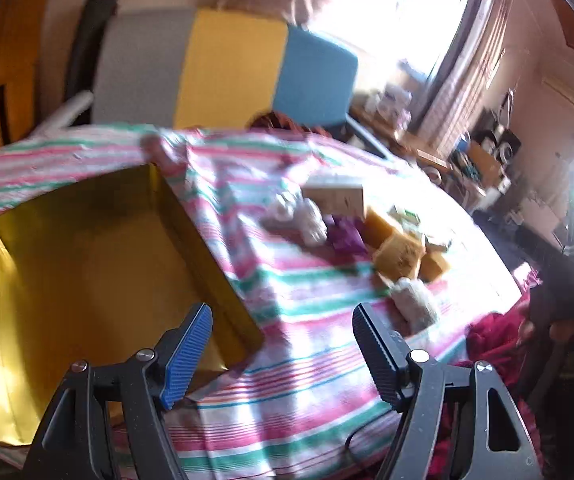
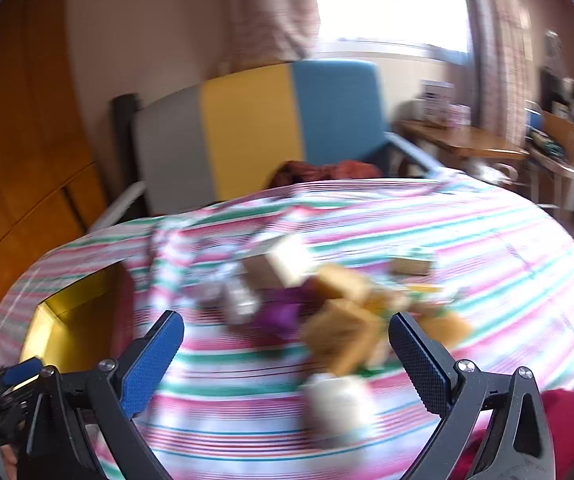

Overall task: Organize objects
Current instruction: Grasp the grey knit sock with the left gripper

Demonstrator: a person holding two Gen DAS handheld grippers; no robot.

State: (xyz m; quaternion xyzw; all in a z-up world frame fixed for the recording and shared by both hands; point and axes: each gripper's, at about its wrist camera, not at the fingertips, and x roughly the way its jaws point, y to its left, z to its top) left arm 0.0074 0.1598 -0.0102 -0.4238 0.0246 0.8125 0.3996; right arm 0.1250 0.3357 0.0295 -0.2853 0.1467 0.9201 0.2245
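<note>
With my left gripper [image 1: 281, 334] and right gripper [image 2: 287, 344] wide and empty, I risk scattering the jumbled boxes [image 2: 343, 320] beside the tray [image 1: 87, 248].

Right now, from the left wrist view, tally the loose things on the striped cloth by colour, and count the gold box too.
White fluffy pieces: 3
Orange-yellow blocks: 3
Purple item: 1
Pale cardboard box: 1
Gold box: 1
Total: 9, though blur may hide small pieces behind the blocks.
</note>
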